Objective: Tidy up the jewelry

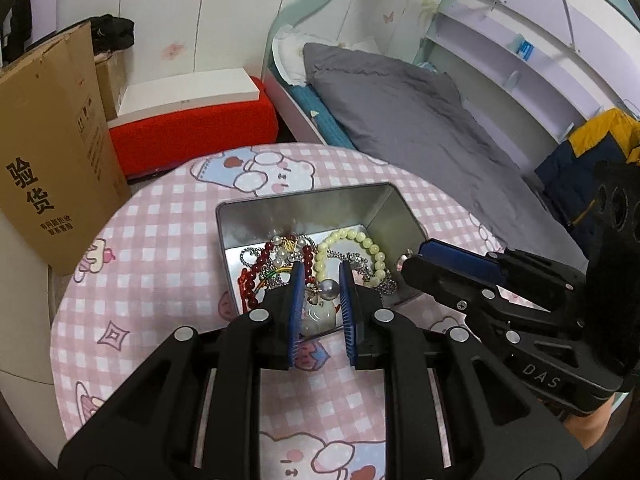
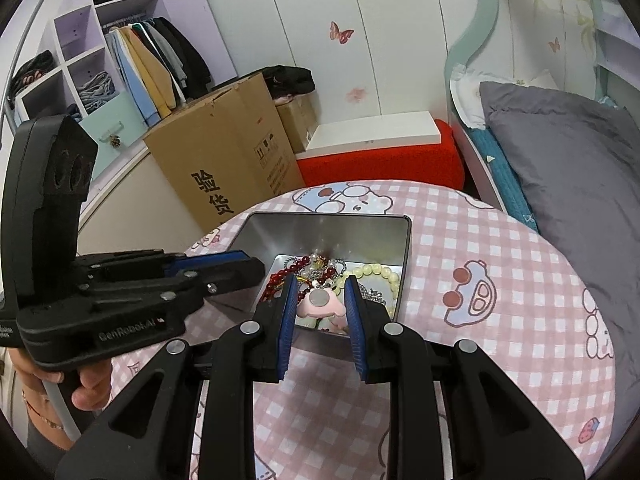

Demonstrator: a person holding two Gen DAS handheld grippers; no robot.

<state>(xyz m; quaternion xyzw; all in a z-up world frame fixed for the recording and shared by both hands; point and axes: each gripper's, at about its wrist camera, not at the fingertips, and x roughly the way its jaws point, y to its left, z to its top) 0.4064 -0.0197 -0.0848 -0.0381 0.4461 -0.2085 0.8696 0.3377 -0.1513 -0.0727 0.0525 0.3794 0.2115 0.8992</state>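
An open metal tin (image 1: 304, 208) (image 2: 332, 232) stands on the round table with the pink checked cloth (image 1: 160, 240). In it lie a cream bead bracelet (image 1: 360, 240) (image 2: 376, 270), a red bead string (image 1: 260, 264) (image 2: 280, 276) and silver chains. My left gripper (image 1: 320, 270) hangs over the tin's near edge, shut on a pendant with a grey pearl (image 1: 330, 289) and a whitish stone. My right gripper (image 2: 320, 280) is beside it over the same edge, shut on a pink charm (image 2: 320, 300) with a grey round centre. Each gripper also shows in the other's view (image 1: 408, 264) (image 2: 256, 268).
A tall cardboard box (image 1: 52, 160) and a red stool (image 1: 192, 132) with a white board stand beyond the table. A bed with a grey duvet (image 1: 400, 112) runs along the right. A person's hand (image 2: 88, 388) holds the left gripper's handle. Wardrobe shelves (image 2: 80, 60) fill the far left.
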